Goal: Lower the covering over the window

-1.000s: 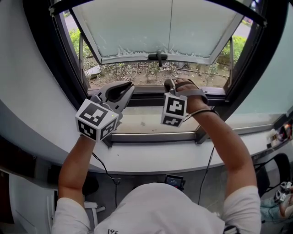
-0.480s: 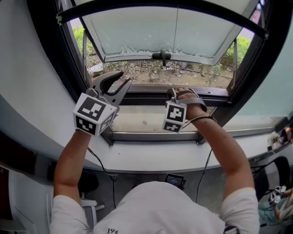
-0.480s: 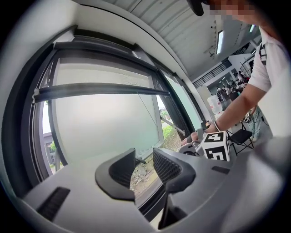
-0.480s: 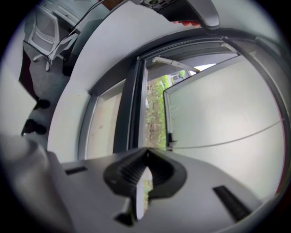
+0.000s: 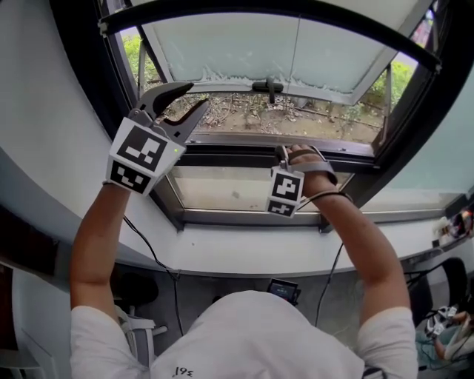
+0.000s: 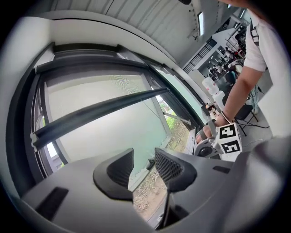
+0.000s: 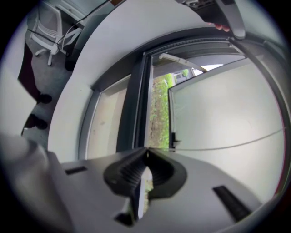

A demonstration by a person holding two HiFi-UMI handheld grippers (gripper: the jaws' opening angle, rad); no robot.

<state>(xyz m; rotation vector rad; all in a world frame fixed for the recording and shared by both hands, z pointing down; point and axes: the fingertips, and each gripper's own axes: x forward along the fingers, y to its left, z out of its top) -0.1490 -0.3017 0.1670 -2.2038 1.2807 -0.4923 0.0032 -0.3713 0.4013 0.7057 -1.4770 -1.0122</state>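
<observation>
Since the earlier frame the left gripper [image 5: 196,95] is raised, empty jaws opening, just below the covering's crosswise bar [image 5: 185,11]; the right gripper [image 5: 282,152] is held shut, empty, farther off at the lower edge of the window frame [image 5: 237,217].

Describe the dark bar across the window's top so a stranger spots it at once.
Find the black-framed window above the white sill. Across its top, on the room side of the tilted-out frosted sash, runs a long dark bar. Unlike the sash's pale edge with its small black handle, it spans the whole width.
</observation>
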